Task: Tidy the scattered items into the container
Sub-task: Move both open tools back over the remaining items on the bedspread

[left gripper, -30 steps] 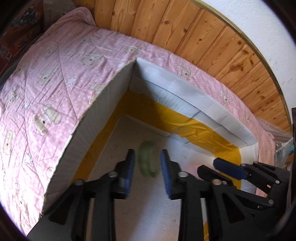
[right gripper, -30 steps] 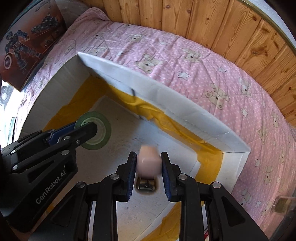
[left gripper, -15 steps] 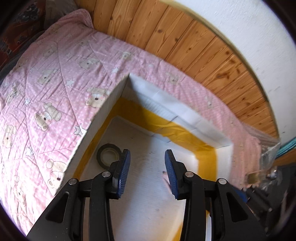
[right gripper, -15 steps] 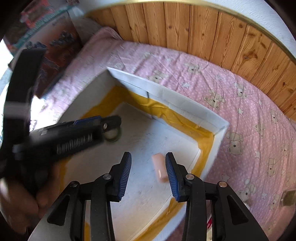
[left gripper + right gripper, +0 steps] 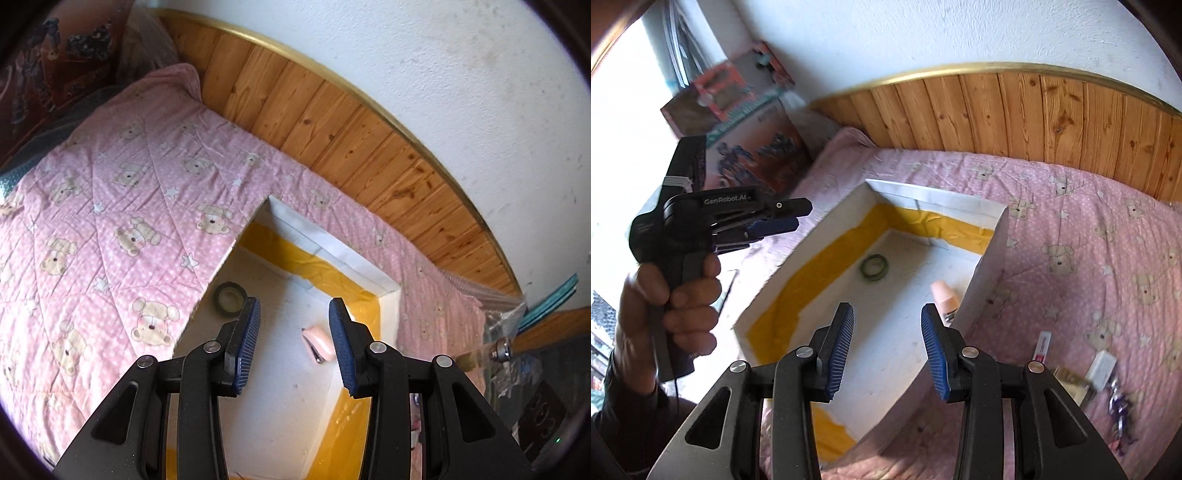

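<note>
A: Poses first. The left gripper points steeply down over the white foam container; its jaws have just been opening and stand apart with nothing between the pads. A person's left hand is wrapped round its handle, seen off to one side in the right wrist view.

B: And the right gripper?

A: Tilted down too, above the container's near end. Its jaws have just been opening as well; blue pads wide, nothing held.

B: Surroundings, largest first?

A: Pink bear-print quilt under everything, wood panelling and a white wall behind. The container sits on the quilt, yellow tape lining its inner corners. Boxed toys are stacked by the window.

B: The task items?

A: A green tape roll lies flat on the container floor near the far wall. A pink stapler lies inside by the side wall, well apart from the roll. Small packets are scattered on the quilt outside, right of the container. Nothing blocks either gripper.
</note>
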{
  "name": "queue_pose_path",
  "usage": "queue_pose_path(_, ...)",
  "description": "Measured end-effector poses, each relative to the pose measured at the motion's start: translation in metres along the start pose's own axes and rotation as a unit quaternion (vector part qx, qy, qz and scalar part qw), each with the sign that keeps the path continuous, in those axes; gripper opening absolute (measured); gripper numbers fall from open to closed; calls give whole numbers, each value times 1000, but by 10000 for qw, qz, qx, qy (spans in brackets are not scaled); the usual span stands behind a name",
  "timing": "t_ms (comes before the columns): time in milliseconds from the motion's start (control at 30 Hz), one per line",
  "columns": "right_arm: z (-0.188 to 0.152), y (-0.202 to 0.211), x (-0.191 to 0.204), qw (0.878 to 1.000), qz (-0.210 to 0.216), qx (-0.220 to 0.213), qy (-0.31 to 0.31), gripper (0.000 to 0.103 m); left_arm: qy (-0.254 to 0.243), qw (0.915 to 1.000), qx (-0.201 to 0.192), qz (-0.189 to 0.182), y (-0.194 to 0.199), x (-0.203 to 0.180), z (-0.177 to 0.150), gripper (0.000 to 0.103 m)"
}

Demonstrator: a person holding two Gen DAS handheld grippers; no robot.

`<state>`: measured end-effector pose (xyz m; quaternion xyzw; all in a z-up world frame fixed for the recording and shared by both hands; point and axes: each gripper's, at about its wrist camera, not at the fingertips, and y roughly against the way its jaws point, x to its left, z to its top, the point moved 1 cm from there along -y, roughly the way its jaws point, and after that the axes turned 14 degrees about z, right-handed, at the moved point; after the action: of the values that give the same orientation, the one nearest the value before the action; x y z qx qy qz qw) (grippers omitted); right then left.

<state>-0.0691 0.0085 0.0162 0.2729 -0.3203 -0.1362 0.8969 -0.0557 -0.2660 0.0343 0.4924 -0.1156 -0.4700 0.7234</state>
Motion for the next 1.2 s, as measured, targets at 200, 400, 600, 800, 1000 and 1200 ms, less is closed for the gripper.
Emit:
queue_pose_path(200,-39,24,21,9986,303,-367,217,40,-225,9989,120,-403,15,-27,-46,41)
queue_pose_path(400,-75,49,29,9976,398,-552,143,40,-694,9957,193,-585,22,-65,-97,41)
queue_pose_path(600,-116,80,12,9969,169,-732,-243,40,-1642,9828,353,-763,20,-119,-155,41)
queue_pose_path(800,-161,91,-33,9902,-534,-610,-1137,41,-2273,9697,466,-769,15,-158,-195,42)
queue_pose_path(1000,-198,95,-75,9783,-1090,-320,-1732,41,-2681,9586,673,-676,-3,-177,-224,44)
queue_pose_path(1200,-211,109,-100,9679,-1429,-359,-2036,51,-2752,9552,925,-579,-27,-194,-241,48)
